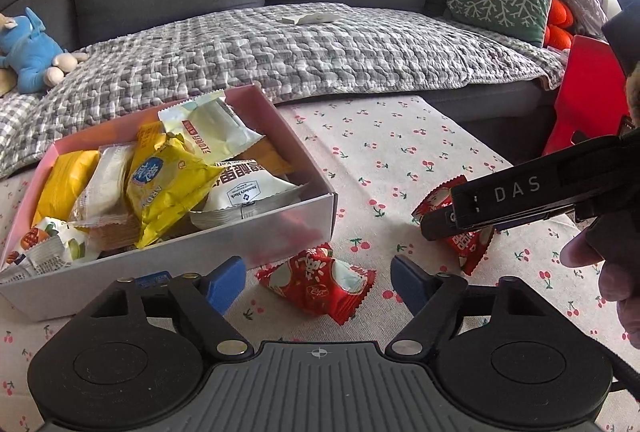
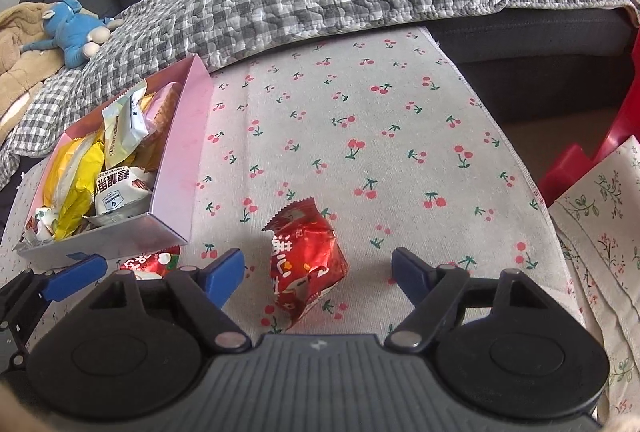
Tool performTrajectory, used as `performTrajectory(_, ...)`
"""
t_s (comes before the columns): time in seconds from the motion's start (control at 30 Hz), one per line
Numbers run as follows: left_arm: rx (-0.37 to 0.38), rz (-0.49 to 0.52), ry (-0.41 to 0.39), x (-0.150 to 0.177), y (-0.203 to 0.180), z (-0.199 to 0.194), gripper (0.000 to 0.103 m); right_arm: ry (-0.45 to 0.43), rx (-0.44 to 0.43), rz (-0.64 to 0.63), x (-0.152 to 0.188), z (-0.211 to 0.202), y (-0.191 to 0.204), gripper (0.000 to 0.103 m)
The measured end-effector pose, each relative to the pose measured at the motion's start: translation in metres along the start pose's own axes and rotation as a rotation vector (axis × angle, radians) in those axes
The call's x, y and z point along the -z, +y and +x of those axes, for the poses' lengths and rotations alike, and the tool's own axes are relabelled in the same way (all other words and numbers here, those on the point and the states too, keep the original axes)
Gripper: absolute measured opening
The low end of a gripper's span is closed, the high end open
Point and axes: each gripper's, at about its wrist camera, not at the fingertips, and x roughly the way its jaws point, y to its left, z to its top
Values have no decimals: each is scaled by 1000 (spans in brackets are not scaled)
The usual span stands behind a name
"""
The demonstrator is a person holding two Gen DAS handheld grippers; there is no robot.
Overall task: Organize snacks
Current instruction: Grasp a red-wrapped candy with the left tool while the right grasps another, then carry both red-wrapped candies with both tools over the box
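2 red packets [image 2: 306, 258] [image 1: 316, 280] lie between wide tools [image 1: 318, 278] [image 2: 318, 272], 1 half-hidden.

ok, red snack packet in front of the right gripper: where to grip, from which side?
Take the red packet across its puffed middle, coming from above. It lies flat on the cherry-print cloth, long axis roughly along the view, crimped ends near and far. The right gripper is open and already straddles it, so a straight descent should do.

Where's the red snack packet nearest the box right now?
In the left wrist view the red snack packet lies on the cherry-print cloth beside the pink box's near corner, between the open left gripper's fingertips.
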Motion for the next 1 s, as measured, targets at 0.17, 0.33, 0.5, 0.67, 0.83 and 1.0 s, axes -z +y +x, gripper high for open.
performTrajectory(0.17, 15, -34, 39, -2, 3, 5, 52, -9, 39, -64, 2, 0, 8, 62)
performTrajectory(0.33, 5, -33, 48, -3, -1, 3, 42, -14, 63, -103, 3, 0, 12, 42)
performTrajectory(0.5, -2, -22, 56, -6, -2, -1, 34, -16, 78, -127, 4, 0, 15, 36)
performTrajectory(0.67, -2, -22, 59, -9, 0, -7, 30, -8, 75, -131, 4, -1, 17, 35)
performTrajectory(0.83, 0, -28, 56, -11, 3, -15, 29, -1, 66, -145, 5, -3, 21, 35)
performTrajectory(1.0, 4, -38, 52, -9, 9, -24, 29, -5, 52, -157, 6, -6, 25, 34)
